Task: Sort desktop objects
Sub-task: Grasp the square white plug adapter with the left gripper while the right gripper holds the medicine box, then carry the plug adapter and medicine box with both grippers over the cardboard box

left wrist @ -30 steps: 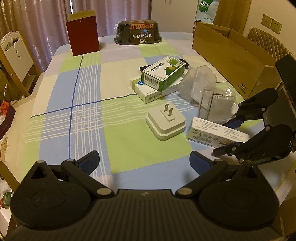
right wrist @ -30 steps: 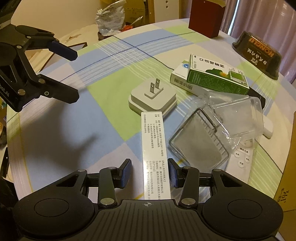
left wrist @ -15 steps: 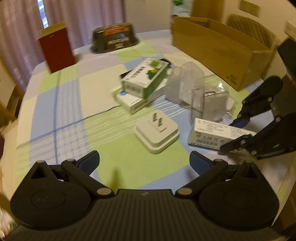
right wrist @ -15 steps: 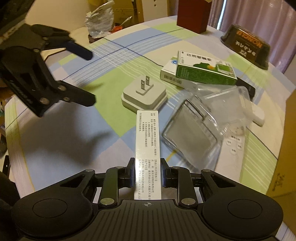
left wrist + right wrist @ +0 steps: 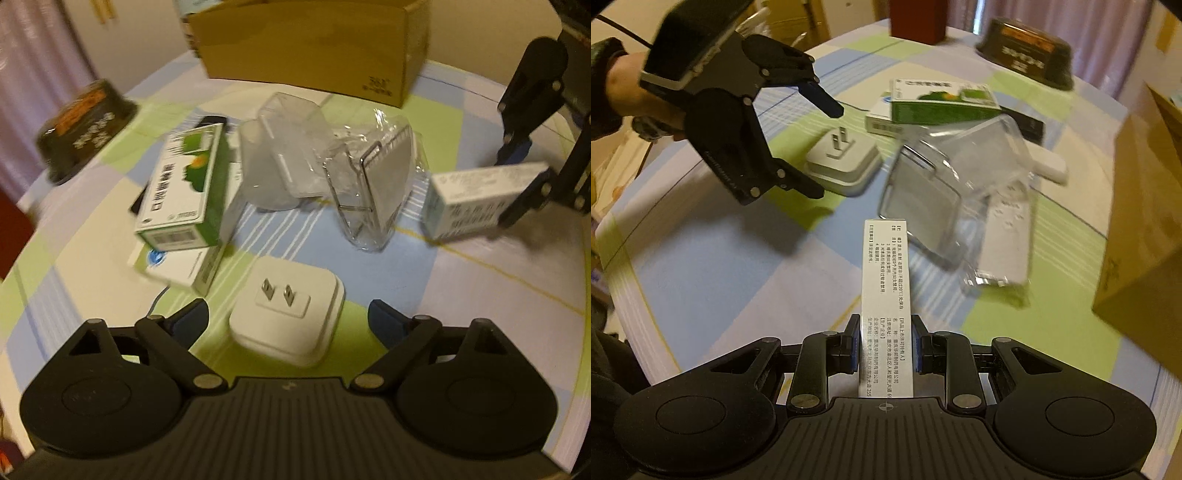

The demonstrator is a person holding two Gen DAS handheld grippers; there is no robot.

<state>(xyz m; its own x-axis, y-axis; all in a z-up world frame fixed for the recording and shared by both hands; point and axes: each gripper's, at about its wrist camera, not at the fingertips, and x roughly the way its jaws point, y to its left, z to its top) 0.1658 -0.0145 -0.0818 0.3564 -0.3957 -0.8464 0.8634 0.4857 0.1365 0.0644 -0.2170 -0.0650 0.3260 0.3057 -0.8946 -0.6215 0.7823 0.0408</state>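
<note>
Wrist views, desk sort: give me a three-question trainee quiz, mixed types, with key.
1. True or false: the left claw is shut on the white plug adapter.
2. What does the right claw hold? A) green box B) white printed box C) clear plastic case
3. Fill in: the green box lies on top of a ____ box.

Key: 1 false, its jaws stand open around the adapter. 2 B, the white printed box. 3 white, the white box under it.
</note>
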